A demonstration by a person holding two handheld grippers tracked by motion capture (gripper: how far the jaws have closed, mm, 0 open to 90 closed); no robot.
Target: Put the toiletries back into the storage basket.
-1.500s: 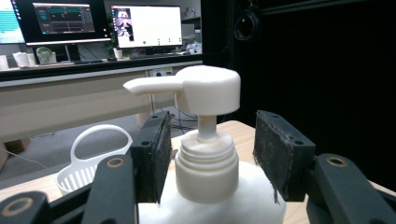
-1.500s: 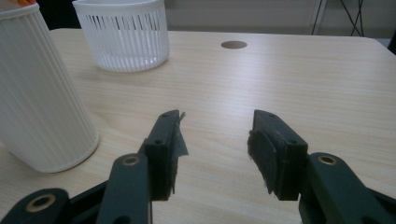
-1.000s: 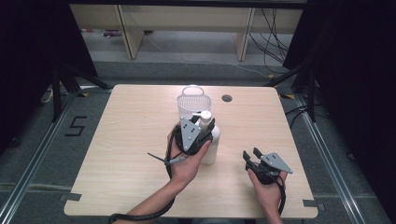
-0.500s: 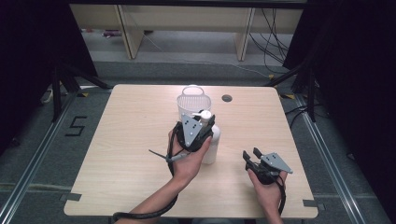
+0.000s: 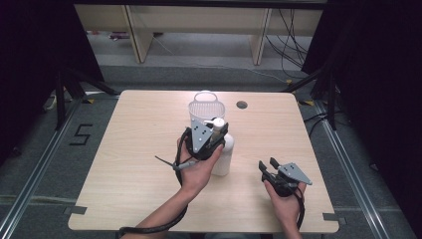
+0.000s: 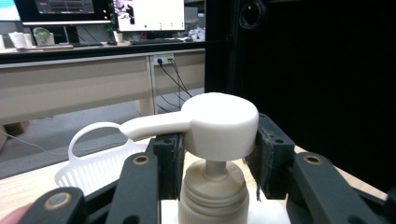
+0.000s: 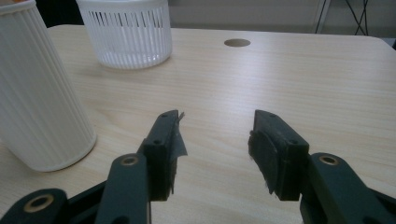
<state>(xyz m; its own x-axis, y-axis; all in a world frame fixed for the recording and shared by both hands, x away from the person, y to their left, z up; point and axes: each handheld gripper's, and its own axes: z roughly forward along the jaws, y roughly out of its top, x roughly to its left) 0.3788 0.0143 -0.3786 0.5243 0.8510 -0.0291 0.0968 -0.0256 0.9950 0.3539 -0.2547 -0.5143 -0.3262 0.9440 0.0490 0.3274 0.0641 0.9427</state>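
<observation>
A white pump bottle (image 5: 222, 154) stands upright at the middle of the frame in the high view, on the wooden counter (image 5: 134, 149), just below a white slatted basket (image 5: 206, 107). Its ribbed body (image 7: 39, 88) looks like stiff plastic, and its weight depends on a fill that cannot be seen. The pump head (image 6: 219, 123) sits on a thin stem, so it likely gives under downward pressure and is a poor place to lift from; the threaded collar below it or the ribbed body would offer surer purchase.

The left tongs (image 5: 211, 144) flank that pump head, their pads at either side of it in the left gripper view; whether they squeeze it or only bracket it I cannot tell. The right tongs (image 7: 217, 149) rest spread apart and empty at the lower right of the high view, well apart from the bottle.
</observation>
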